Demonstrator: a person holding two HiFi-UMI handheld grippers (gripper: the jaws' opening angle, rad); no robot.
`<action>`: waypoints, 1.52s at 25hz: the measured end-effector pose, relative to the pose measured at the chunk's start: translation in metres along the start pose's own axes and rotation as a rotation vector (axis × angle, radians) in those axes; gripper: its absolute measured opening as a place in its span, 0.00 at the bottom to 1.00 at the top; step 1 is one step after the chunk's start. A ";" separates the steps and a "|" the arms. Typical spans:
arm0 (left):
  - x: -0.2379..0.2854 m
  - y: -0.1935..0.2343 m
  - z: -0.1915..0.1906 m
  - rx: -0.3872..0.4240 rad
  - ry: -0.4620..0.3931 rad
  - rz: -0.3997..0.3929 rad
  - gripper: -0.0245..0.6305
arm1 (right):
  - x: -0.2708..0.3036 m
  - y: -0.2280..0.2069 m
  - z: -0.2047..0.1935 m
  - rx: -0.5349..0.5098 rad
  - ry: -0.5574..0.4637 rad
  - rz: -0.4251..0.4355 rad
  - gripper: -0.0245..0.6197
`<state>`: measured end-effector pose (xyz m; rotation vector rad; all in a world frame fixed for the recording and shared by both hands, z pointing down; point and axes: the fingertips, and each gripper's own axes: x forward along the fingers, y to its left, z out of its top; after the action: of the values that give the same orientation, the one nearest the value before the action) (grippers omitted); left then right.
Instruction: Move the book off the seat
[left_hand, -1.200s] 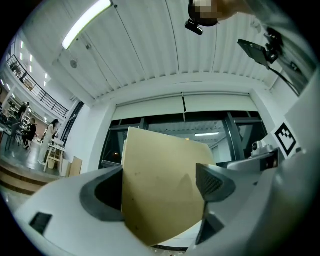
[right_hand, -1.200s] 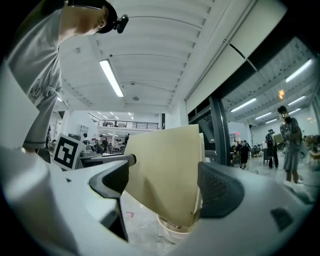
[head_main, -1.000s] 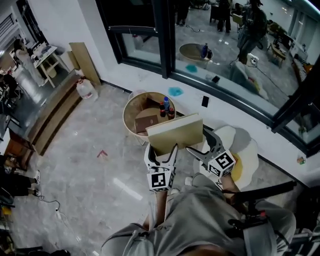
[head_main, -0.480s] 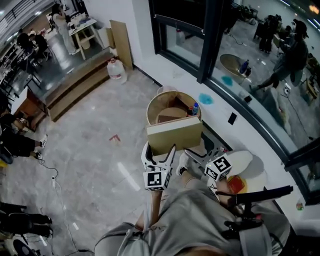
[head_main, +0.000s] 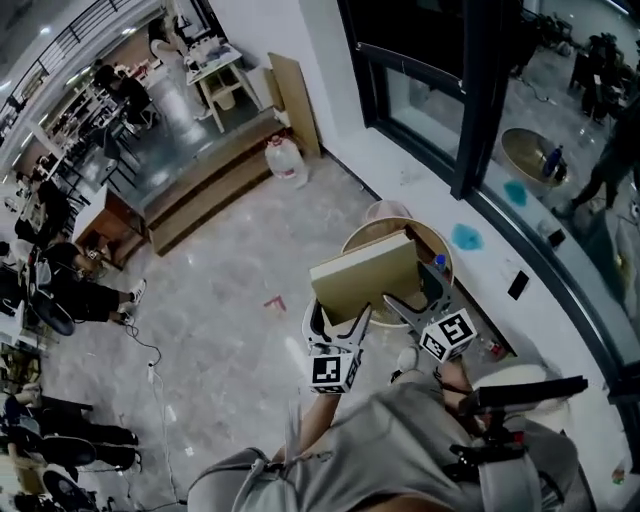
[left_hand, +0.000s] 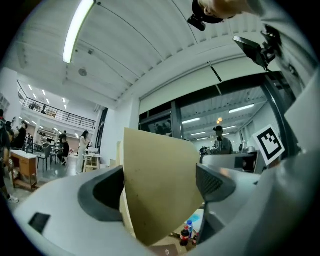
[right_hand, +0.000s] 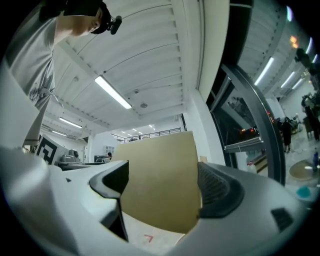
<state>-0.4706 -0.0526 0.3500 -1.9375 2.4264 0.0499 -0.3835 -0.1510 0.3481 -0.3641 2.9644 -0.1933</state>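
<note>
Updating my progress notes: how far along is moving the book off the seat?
Done: the book is up off the white seat, which shows beside the person. In hand: left gripper and right gripper both clamp it, in front of the round wooden table. Left: set it down somewhere and release.

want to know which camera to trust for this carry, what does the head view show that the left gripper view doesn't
Head view only: the round table beneath the load, the red mark on the grey floor, and a water jug by the steps.

Left gripper view only: the ceiling strip light, and a close look at its own jaws closed on the load.

Both: the tan book, held in the air by the left gripper and right gripper, and the bottles below it.
</note>
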 end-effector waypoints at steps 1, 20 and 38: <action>0.021 -0.001 0.006 0.018 -0.012 -0.007 0.73 | 0.009 -0.018 0.008 -0.008 -0.014 0.000 0.71; 0.264 -0.029 0.007 0.099 0.059 -0.118 0.73 | 0.066 -0.222 0.044 0.014 -0.130 -0.125 0.71; 0.319 0.008 0.046 -0.081 -0.130 -0.329 0.73 | 0.099 -0.214 0.077 -0.160 -0.121 -0.442 0.71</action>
<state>-0.5489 -0.3590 0.2885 -2.2630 2.0283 0.2589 -0.4169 -0.3901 0.2903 -1.0116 2.7456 0.0194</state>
